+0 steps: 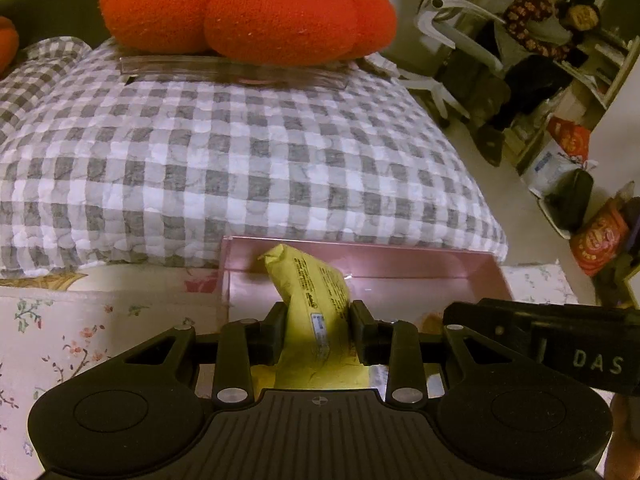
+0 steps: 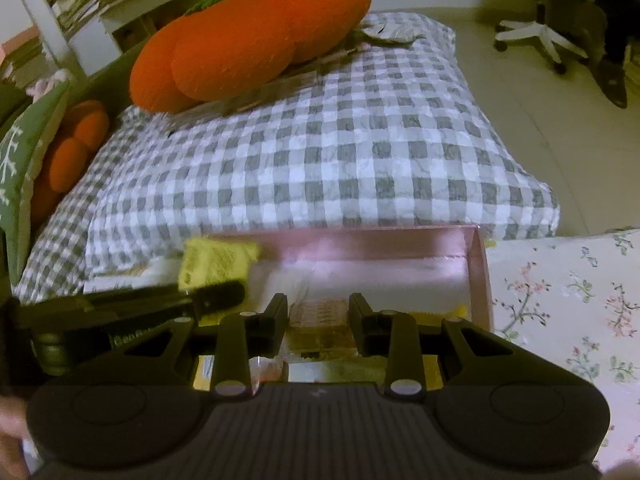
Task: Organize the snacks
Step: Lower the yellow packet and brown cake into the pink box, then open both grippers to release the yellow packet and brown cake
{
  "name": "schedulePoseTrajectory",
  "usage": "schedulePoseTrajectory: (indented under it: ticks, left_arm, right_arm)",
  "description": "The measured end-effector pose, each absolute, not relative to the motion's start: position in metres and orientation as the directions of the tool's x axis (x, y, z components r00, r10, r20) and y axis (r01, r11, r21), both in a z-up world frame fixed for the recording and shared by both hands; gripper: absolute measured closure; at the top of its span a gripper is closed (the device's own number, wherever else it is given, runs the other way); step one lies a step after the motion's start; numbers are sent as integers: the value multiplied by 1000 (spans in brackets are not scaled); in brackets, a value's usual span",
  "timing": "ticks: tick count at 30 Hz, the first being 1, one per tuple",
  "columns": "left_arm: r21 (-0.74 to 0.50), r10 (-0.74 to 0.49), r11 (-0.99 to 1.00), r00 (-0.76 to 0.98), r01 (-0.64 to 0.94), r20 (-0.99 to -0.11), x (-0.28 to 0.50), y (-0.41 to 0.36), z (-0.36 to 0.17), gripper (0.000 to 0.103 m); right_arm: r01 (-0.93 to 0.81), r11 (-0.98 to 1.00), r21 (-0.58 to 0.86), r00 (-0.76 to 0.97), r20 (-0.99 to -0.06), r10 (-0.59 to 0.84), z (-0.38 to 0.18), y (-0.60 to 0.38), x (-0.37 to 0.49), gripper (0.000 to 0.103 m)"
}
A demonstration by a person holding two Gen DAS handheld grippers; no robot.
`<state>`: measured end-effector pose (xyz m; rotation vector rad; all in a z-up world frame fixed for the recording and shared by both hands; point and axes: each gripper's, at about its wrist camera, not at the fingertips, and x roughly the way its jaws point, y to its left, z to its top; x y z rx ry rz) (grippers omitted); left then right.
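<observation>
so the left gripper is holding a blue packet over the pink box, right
Not quite: the packet is yellow, not blue, as the left wrist view shows. The left gripper does hold it over the pink box.

The left claw (image 1: 319, 312) and right claw (image 2: 319, 306) look alike: matte black plastic, 2 blocky fingers on linkage arms with silver pivot screws, a ribbed centre panel, and 2 round recessed discs. White "DAS" lettering marks one side.

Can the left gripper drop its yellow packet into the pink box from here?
Probably yes. The left gripper holds the yellow packet over the open pink box, nothing between; the right gripper sits alongside, not blocking.
</observation>
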<state>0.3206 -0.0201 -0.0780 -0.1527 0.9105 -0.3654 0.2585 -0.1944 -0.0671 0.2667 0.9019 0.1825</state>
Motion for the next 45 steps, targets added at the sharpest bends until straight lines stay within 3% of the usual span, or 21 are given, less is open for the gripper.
schedulePoseTrajectory:
  ticks: [5,7,14,23,28,32,45]
  left_arm:
    - [-280,-358,934,571,222,-739,318,-12,-72,52]
    - [-288,-352,936,576,202,-738,315,-5,-66,51]
    - [-259,-308,951,591,169,-745,295,9,-40,49]
    - [-184,-223,975,568,126,-792,241,4,-29,41]
    - [-191,-230,973,540,128,-810,209,1,-27,40]
    - [-182,-235,972,535,150,-812,188,-3,-26,33]
    - [-183,-225,974,483,133,-846,146,3,-50,33]
  right_arm:
    - [-24,941,338,631,-725,276,-68,-196,253,70]
    - [-12,943,332,641,-721,262,-63,-201,248,59]
    - [6,944,328,635,-731,250,-47,-221,225,58]
    - [-5,945,327,606,-750,263,-38,-227,190,49]
    - [-22,945,325,577,-768,278,-37,-225,166,45]
    - [-37,944,329,558,-777,292,-34,-221,150,40]
    - [-72,945,320,488,-815,313,-46,-211,117,31]
